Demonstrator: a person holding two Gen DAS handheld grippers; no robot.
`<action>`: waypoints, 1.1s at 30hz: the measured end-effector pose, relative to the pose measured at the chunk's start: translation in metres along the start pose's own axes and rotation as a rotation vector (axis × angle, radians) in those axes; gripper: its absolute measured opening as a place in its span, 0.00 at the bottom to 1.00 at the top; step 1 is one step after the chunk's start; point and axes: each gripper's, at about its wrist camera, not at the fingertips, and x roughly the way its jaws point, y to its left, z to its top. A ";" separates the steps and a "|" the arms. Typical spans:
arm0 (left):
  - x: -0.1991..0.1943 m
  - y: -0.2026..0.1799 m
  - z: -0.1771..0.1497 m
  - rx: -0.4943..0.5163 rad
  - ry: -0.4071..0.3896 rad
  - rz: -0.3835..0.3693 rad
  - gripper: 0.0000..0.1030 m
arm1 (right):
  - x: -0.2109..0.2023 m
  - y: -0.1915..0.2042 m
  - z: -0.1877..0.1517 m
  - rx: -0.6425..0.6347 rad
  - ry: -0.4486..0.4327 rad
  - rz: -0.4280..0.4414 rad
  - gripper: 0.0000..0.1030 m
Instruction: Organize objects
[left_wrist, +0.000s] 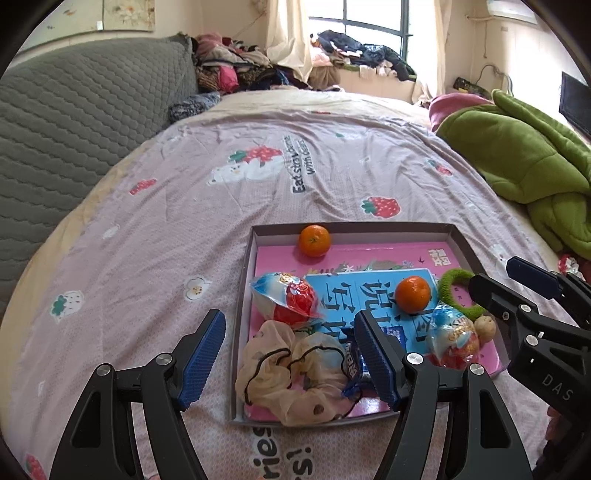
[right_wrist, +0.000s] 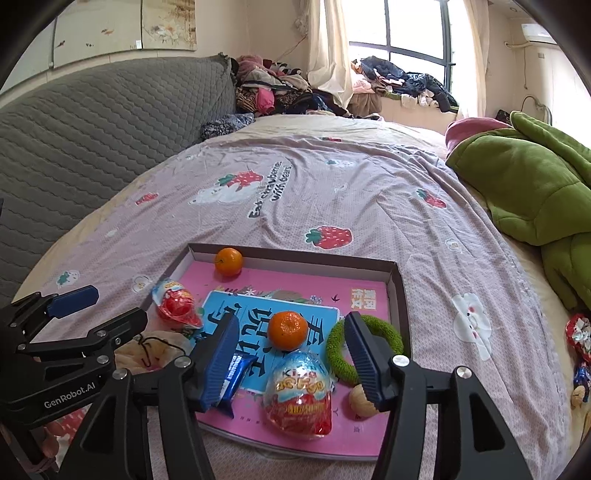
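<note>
glossy foil egg (right_wrist: 299, 397), cardboard tray (right_wrist: 394, 291).

The left black two-finger gripper with blue ribbed pads (left_wrist: 291, 360) fills the bottom of the left wrist view, its jaws spread wide and holding nothing. The right black two-finger gripper with blue ribbed pads (right_wrist: 291, 360) sits likewise at the bottom of the right wrist view, jaws parted and empty. Each gripper also shows at the side edge of the other's view.
</note>
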 end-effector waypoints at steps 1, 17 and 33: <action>-0.003 0.000 -0.001 -0.002 -0.002 -0.001 0.72 | -0.004 0.000 -0.001 0.001 -0.006 -0.001 0.58; -0.056 0.001 -0.034 -0.007 -0.051 0.002 0.72 | -0.060 0.001 -0.034 0.021 -0.051 -0.005 0.66; -0.077 0.003 -0.088 -0.016 -0.042 0.008 0.72 | -0.076 0.002 -0.087 0.051 -0.006 -0.009 0.66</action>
